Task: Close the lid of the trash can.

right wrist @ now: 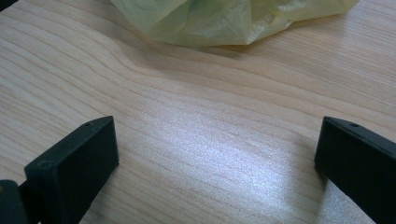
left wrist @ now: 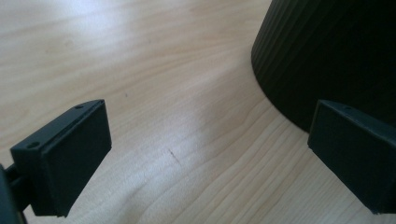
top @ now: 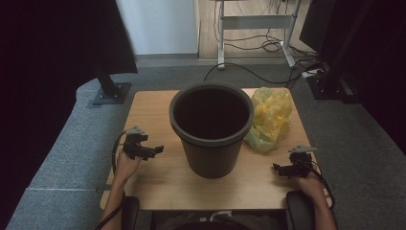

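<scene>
Black bin (top: 211,128) stands mid-desk (top: 158,177); yellow bag (top: 270,117) touches its right side; left tool (top: 155,149) released beside the bin; right tool (top: 278,167) released, near the bag, both empty.

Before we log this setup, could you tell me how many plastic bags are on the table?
1. A crumpled yellow plastic bag lies on the table to the right of the dark bin, ahead of the right gripper. The bin's inside is too dark to check for another.
</scene>
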`<state>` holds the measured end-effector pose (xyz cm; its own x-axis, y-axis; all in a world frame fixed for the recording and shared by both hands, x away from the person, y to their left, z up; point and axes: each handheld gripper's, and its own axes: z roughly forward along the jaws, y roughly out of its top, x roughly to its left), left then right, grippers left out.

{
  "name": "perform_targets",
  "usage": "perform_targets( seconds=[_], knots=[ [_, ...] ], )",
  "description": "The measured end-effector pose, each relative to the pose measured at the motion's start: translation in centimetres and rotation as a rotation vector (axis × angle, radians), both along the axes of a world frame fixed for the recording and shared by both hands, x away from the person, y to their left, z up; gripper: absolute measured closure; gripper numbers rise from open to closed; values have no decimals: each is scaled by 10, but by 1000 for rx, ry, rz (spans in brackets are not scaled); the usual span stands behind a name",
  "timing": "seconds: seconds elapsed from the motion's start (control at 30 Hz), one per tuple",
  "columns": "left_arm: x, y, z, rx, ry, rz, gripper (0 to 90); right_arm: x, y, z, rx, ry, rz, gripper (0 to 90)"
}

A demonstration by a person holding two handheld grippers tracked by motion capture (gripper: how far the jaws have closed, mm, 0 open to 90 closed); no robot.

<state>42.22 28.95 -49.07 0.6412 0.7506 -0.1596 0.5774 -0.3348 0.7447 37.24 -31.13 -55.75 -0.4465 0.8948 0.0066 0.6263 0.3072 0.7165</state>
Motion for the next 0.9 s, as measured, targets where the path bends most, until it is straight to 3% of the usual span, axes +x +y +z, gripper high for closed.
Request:
perform_targets(
  seconds=[0.33, 0.57, 0.8, 0.9],
  knots=[
    [-1, -7, -29, 21, 28, 12, 0, 0, 0, 0, 0, 0, 0, 0],
    [-2, -20, -43, 108, 35, -2, 0, 0, 0, 0, 0, 0, 0, 0],
    [-4, -32, -53, 230, 20, -28, 0, 0, 0, 0, 0, 0, 0, 0],
    [-4, -33, -55, 230, 8, -42, 0, 0, 0, 0, 1, 0, 1, 0]
  ],
)
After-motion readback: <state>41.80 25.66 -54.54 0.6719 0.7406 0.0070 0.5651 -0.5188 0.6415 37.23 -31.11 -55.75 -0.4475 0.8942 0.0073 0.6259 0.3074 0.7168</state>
